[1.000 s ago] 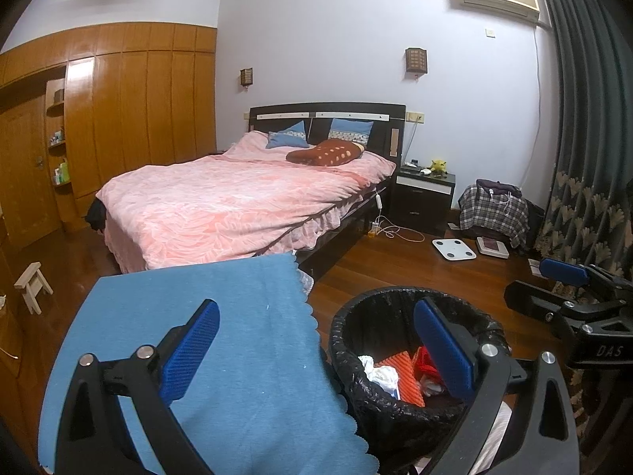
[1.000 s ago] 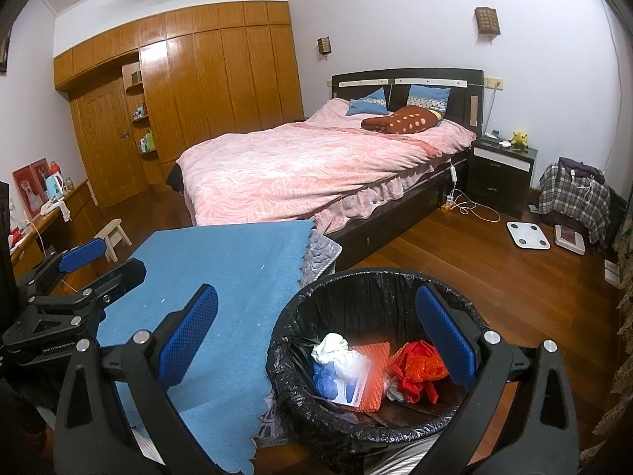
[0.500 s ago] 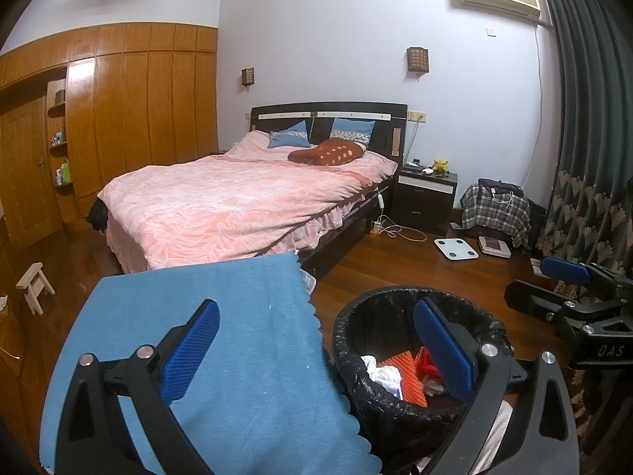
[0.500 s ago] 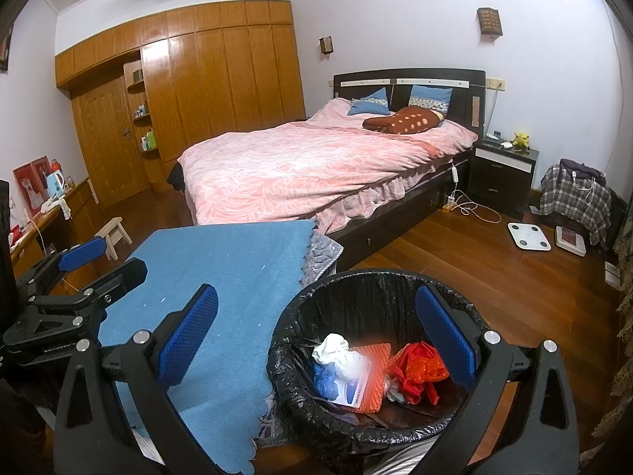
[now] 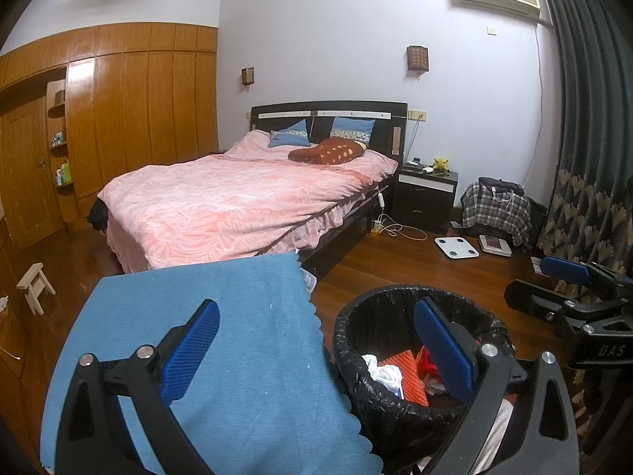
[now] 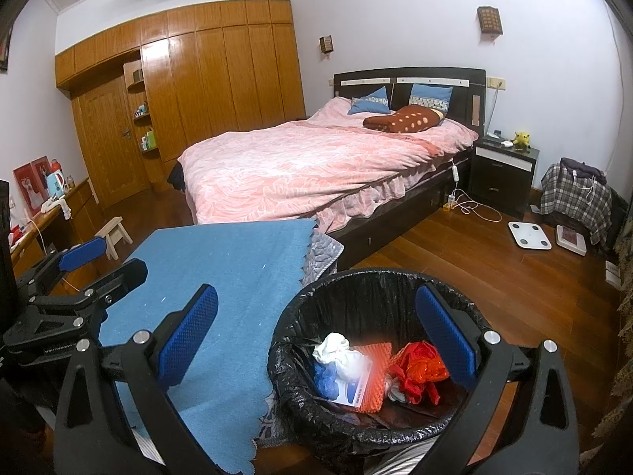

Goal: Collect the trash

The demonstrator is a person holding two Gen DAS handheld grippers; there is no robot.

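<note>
A bin lined with a black bag (image 6: 379,281) (image 5: 395,297) stands on the wooden floor beside a blue cloth (image 6: 221,269) (image 5: 205,316). Inside lie a crumpled white tissue (image 6: 334,350), an orange ribbed sheet (image 6: 376,372), a red plastic bag (image 6: 419,368) and a blue-and-white packet (image 6: 344,386). My right gripper (image 6: 316,336) hangs open above the bin's near rim, nothing between its blue pads. My left gripper (image 5: 316,350) is open too, over the cloth's edge and the bin, holding nothing. Each gripper also shows at the side of the other's view.
A pink-covered bed (image 6: 316,162) fills the middle of the room. A dark nightstand (image 6: 502,170), white scale (image 6: 529,235) and plaid-covered pile (image 6: 577,198) sit at the right. A small wooden stool (image 6: 114,233) and desk (image 6: 43,213) are on the left. Curtains (image 5: 585,138) hang right.
Both views have shifted very slightly; the grippers stay open above the bin and the trash inside has not moved.
</note>
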